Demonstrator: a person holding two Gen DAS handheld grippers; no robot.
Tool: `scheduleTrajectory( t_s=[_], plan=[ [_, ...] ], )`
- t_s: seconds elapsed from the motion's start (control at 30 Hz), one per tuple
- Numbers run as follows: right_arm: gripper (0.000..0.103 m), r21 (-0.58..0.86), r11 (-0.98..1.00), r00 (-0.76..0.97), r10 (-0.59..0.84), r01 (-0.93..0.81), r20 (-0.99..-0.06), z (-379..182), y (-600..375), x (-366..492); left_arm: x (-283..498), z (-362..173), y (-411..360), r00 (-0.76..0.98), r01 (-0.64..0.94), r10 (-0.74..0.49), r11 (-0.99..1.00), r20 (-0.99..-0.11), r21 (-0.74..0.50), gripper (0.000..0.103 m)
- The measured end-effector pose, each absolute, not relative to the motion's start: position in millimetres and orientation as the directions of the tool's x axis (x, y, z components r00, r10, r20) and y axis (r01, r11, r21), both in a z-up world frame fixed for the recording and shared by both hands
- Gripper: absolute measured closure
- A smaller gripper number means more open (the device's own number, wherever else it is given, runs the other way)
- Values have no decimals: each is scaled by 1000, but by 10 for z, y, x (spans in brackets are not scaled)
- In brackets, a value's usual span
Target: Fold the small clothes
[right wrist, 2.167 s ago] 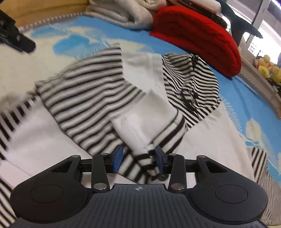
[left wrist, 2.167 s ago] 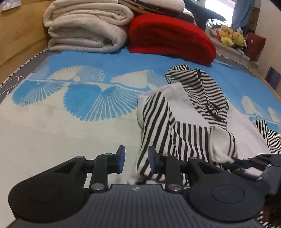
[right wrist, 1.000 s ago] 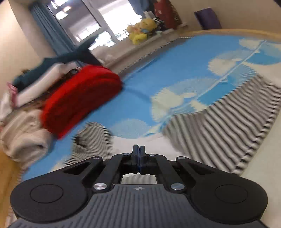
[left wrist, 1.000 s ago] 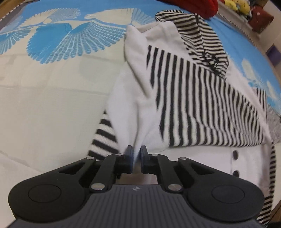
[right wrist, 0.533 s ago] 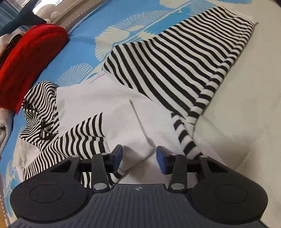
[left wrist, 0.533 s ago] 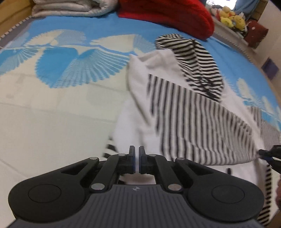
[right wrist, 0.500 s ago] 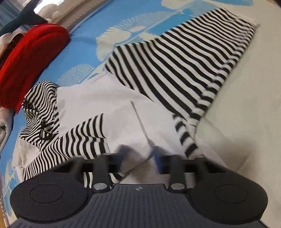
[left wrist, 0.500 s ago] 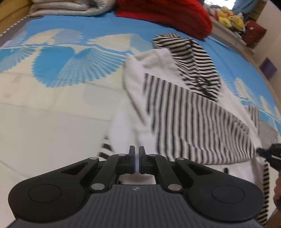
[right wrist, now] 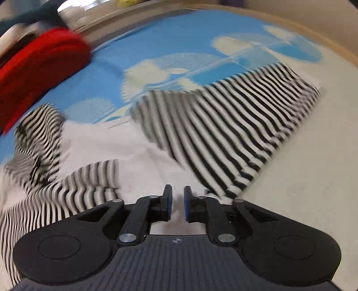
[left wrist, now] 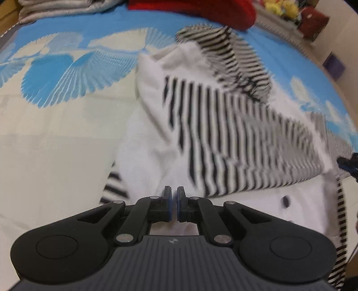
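A small white hooded jacket with black-and-white striped sleeves and hood lies on the bed. In the left wrist view one striped sleeve is folded across the white body, and the striped hood lies beyond it. My left gripper is shut on the jacket's white near edge. In the right wrist view the other striped sleeve spreads out to the right. My right gripper has its jaws narrowly apart over the jacket's white edge; white cloth shows in the gap. Its tip shows at the right edge of the left view.
The bed cover is blue and cream with fan patterns. A red folded blanket and grey-white folded bedding lie at the far side. Plush toys sit on a ledge past the bed.
My right gripper's jaws have narrowed from wide open to a small gap over the white edge. My left gripper stays shut on the jacket's edge. The jacket blurs with movement.
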State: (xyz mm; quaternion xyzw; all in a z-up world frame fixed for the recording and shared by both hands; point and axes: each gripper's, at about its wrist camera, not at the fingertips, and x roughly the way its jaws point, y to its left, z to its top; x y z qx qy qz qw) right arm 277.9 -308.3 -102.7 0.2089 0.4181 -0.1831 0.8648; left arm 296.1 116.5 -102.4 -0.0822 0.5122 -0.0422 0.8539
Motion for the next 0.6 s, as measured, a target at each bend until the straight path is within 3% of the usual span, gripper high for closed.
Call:
scheduleTrajectory(
  t_s=[0.07,0.13,0.23,0.3,0.5,0.6],
  plan=[
    [89,239,879,672,-117,412,-731,-874,-3014,2768,2961,-1000,1156,491,-2,-176,979,-853,-203,98],
    [77,302,903,736,-23,306,-677,-801,-2932,2788,2987,-1069,1146,467,-11,-177,979,-866,-205,98],
    [75,338,907,663,93,250,-742,-1001,-2888,2935,3030,-1284,1123,375,-29,-118,990,-919,-139,98],
    [75,273,912,518,81,307,-852,-1289,-2947,3001,3017,-1230,1115,395,-27,-113,991,-912,-134,96],
    [68,344,895,661,78,284,-747,-791,-3180,2868,2993,-968,1089,515,20,-182,979,-837,-201,78],
    [66,354,891,704,56,285,-708,-663,-3486,2813,3059,-1144,1046,435,10,-169,983,-884,-183,75]
  ],
)
